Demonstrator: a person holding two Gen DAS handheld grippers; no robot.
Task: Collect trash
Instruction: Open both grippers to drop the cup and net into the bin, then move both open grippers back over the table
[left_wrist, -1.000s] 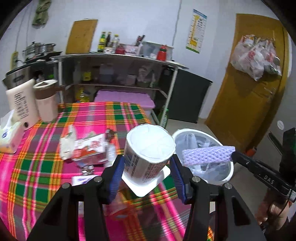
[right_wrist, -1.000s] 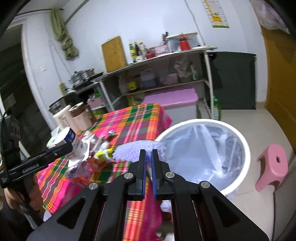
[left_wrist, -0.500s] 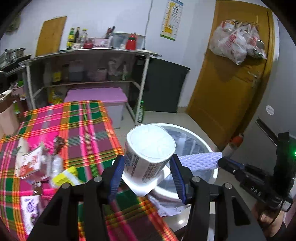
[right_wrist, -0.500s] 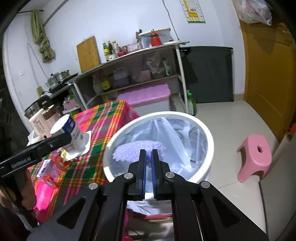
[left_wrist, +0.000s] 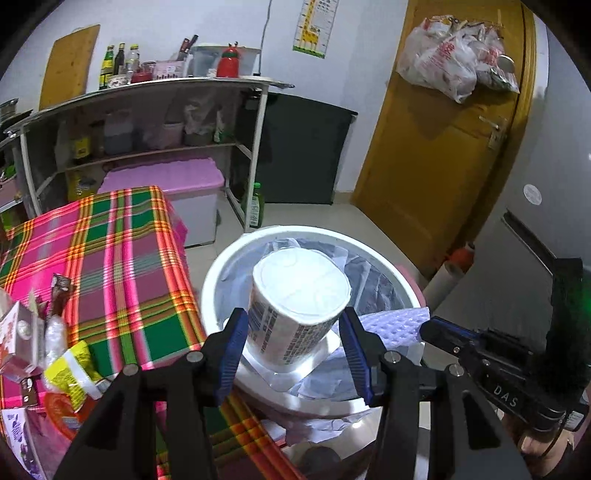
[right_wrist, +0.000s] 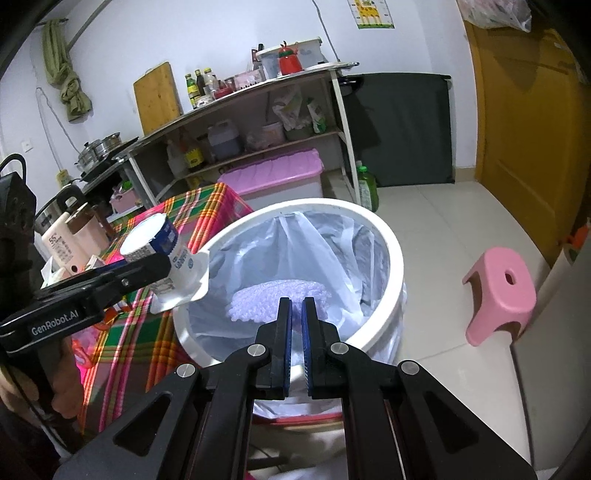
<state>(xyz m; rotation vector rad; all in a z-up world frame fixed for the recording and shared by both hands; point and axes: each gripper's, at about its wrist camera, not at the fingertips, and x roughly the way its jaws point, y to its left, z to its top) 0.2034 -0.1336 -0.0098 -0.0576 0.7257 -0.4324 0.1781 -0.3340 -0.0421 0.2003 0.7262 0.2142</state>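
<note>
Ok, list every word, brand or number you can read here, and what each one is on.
"GenRobot.AI": side of the left tongs, seen from the right wrist.
"DAS": body of the right tongs, seen from the left wrist; likely part of a longer word.
"55": white bottle on the table; uncertain.
Too small or blurred: print and barcode on the cup, the giraffe wall chart, the wrappers on the tablecloth.
</note>
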